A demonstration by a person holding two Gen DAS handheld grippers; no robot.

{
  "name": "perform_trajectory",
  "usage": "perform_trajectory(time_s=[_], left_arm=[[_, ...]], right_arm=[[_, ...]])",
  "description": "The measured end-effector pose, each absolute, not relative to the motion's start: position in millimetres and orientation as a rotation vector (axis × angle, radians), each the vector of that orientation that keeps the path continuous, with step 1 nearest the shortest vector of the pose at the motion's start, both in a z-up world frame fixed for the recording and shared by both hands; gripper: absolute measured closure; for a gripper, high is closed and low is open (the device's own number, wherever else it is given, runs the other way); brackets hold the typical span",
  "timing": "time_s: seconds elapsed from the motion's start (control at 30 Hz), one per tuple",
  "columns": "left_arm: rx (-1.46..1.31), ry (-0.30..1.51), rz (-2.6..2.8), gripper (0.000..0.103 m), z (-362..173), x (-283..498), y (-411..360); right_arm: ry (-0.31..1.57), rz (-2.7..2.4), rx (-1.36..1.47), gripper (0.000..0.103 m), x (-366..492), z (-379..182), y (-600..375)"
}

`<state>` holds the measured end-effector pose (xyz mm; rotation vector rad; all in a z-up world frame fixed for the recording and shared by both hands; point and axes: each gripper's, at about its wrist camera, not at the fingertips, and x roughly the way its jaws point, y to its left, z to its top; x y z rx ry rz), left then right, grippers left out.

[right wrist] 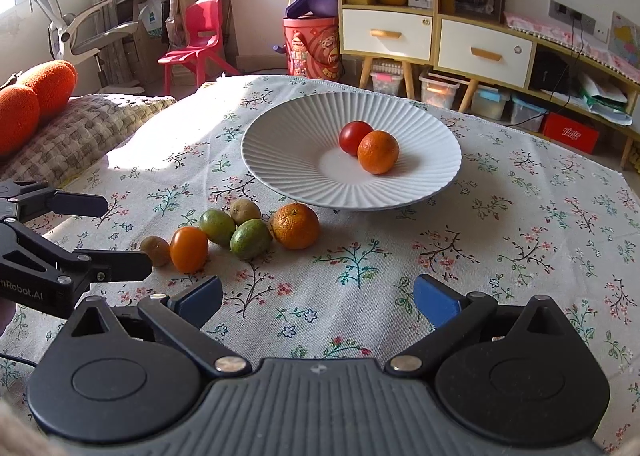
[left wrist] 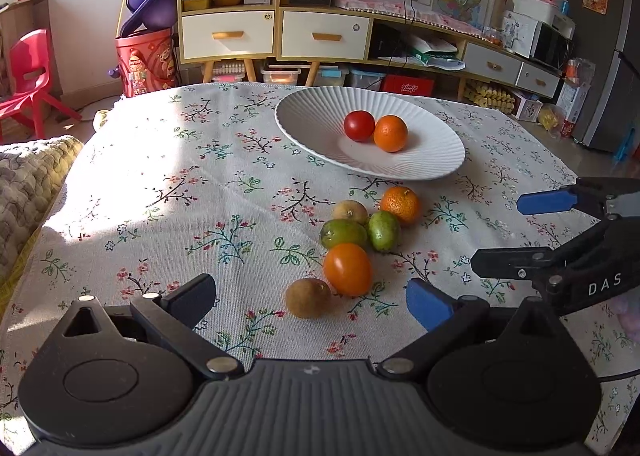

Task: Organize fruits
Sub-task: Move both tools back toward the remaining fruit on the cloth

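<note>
The left gripper (left wrist: 312, 296) has its fingers spread wide apart, with nothing clamped. Just ahead of them, between the two tips, a brown fruit (left wrist: 308, 297) lies on the floral surface (left wrist: 160, 184), and an orange tomato (left wrist: 347, 269) touches it on the far right side. Beyond the tomato sit two green fruits (left wrist: 344, 233), side by side, then a second brown fruit (left wrist: 349, 211) and a mandarin (left wrist: 400, 205), all bunched close together. Farther ahead and slightly right of these fingers stands a white ribbed plate (left wrist: 312, 112), holding a red tomato (left wrist: 359, 125) and an orange (left wrist: 391, 133) that touch each other.

The right gripper (right wrist: 318, 298) also has its fingers fully apart and empty, over bare cloth. From here the loose fruit cluster lies ahead and to the left of the fingers, the mandarin nearest their line, and the plate stands straight ahead beyond it. Each gripper shows at the edge of the other's view, the two held side by side above the near part of the surface.
</note>
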<state>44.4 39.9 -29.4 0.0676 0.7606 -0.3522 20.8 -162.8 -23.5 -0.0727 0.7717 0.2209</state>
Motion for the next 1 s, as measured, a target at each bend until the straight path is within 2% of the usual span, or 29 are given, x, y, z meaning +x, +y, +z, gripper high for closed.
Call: perform_trajectory(time_s=[0.43,0.63,1.0], left_arm=[[0.128,0.769,-0.344,0.011,-53.7,40.5,42.6],[0.16,0.758,-0.338,0.017,-60.0,40.8,40.2],[0.13,0.73,-0.313,0.051,-57.8,48.7,42.2]], right_arm=[[0.773,0.221,-0.161,0.001,19.8,-47.1,-151.2],[0.787,0.192,-0.144,0.002,29.8,-54.4,-153.3],[0.774,0.168,-0.102,0.0,50.6,-59.3,-156.4]])
